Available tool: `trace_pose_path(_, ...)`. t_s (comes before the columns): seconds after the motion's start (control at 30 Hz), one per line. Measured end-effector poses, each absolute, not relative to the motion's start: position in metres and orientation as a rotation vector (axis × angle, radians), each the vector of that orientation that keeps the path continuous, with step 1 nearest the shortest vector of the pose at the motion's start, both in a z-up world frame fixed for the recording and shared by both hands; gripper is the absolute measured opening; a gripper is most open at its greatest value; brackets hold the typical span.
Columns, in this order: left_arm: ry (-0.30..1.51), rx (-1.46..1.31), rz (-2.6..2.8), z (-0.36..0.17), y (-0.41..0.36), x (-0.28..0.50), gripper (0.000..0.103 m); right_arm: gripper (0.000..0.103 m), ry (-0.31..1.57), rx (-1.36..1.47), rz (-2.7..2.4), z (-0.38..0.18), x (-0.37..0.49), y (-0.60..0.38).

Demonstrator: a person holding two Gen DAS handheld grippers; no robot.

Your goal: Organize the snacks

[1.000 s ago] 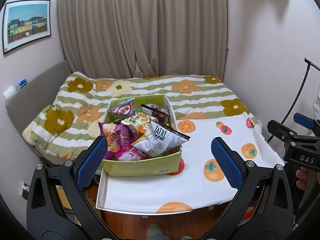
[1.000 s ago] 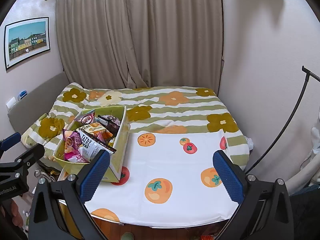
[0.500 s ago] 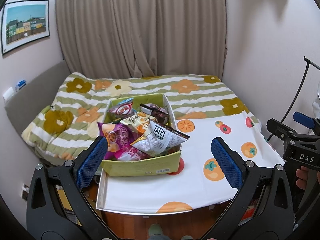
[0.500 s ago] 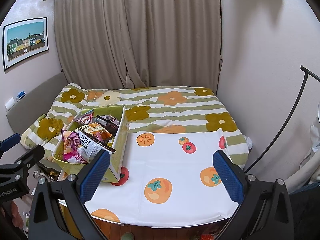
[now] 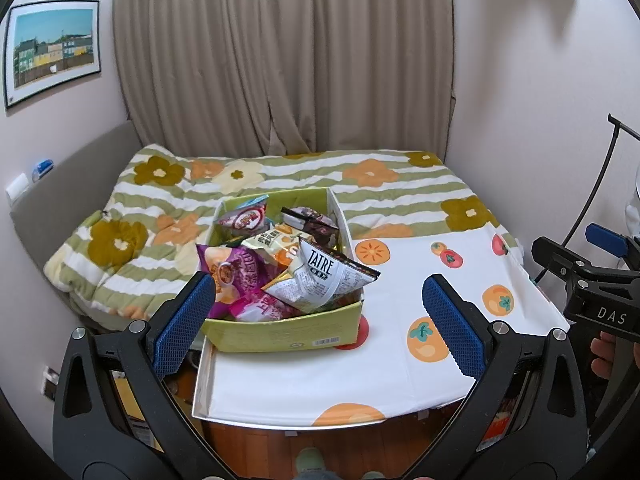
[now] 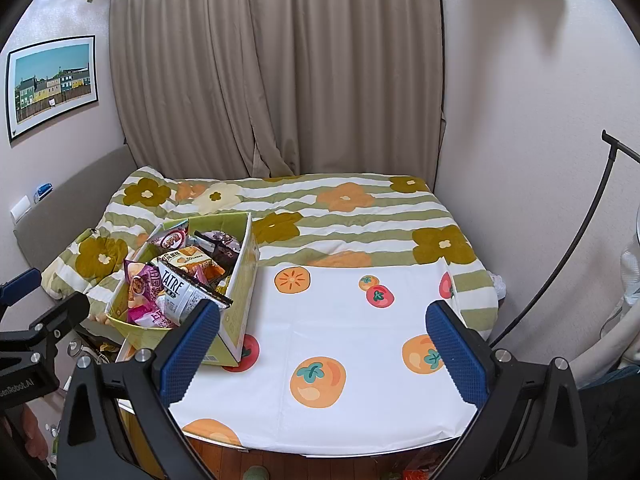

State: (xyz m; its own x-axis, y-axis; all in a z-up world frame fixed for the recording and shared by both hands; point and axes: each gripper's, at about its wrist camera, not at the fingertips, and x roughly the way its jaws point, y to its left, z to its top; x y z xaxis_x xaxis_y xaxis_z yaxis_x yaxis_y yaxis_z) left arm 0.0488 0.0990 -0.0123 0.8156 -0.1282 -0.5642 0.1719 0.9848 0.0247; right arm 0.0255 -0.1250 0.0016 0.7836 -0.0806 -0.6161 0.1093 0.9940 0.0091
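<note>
Left wrist view: the left gripper [image 5: 318, 320] hangs above the near edge of a table [image 5: 304, 388] covered by a white cloth printed with orange and red fruit. Its two blue-padded fingers [image 5: 182, 322] stand wide apart and hold nothing. One yellow-green box [image 5: 280, 332] sits on the left part of the table, near its front edge. At least six snack packets lie heaped inside the box: one white bag marked TATRE [image 5: 320, 280], uppermost and jutting over the right wall; one purple bag [image 5: 232, 272] at the left; one pink packet [image 5: 260, 306] at the front; one pale bag with orange print [image 5: 276, 240] in the middle; one dark brown packet [image 5: 308, 220] at the back right; and one red-and-white packet [image 5: 244, 218] at the back left. More may be hidden beneath. The right gripper's body [image 5: 592, 280] shows at the right edge of this view.

Right wrist view: the right gripper [image 6: 322, 344] hovers over the bare right part of the tablecloth, well apart from the box [image 6: 236, 300]. Its two blue pads are likewise spread wide, with nothing between them. Behind the table lies one bed [image 6: 360, 216] under a green-striped, flowered quilt. One beige curtain [image 6: 280, 72] hangs behind it, and one framed picture [image 6: 52, 84] hangs on the left wall.
</note>
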Motion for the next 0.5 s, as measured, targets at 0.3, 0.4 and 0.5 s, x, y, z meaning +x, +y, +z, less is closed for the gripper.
trace_pose_path(0.3, 0.593, 0.092, -0.127, -0.0141, 0.0991, 0.0506, 0.103, 0.102, 0.661, 0.043, -0.105, 0.0019, 0.0253, -0.1232)
trace_pose_path(0.4, 0.592, 0.092, -0.129, -0.0148, 0.0989, 0.0512, 0.103, 0.102, 0.661, 0.044, -0.105, 0.0023, 0.0249, -0.1217)
trace_pose_path(0.5, 0.59, 0.092, -0.134, -0.0164, 0.0974, 0.0514, 0.103, 0.102, 0.661, 0.041, -0.105, 0.0022, 0.0251, -0.122)
